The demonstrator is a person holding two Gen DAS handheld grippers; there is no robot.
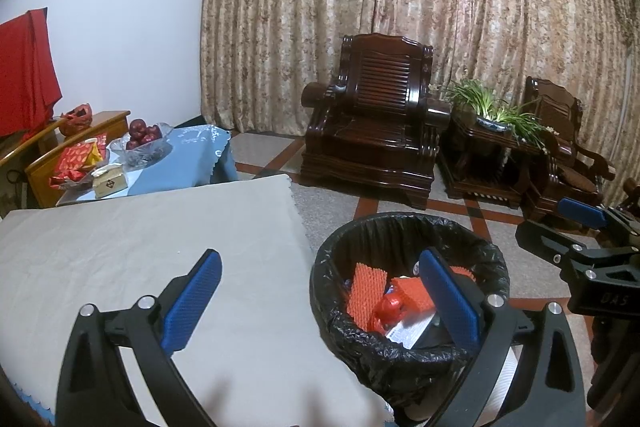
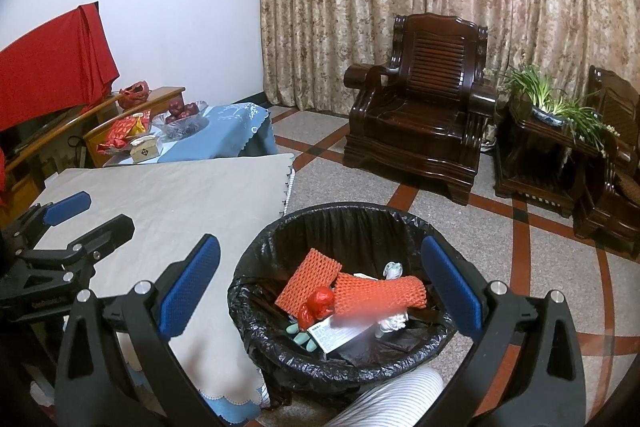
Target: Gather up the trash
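While both grippers hang spread wide and empty, left gripper and right gripper flank the black-lined bin on the floor beside the surface's corner; orange foam nets lie inside.

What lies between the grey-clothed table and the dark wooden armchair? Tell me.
In both views, bare tiled floor separates the grey-clothed table from the armchair; the bin stands nearer.

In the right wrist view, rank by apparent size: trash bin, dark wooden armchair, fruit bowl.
1. Trash bin, inflated by nearness to the camera.
2. Dark wooden armchair.
3. Fruit bowl, farthest away, so its rank is unsure.
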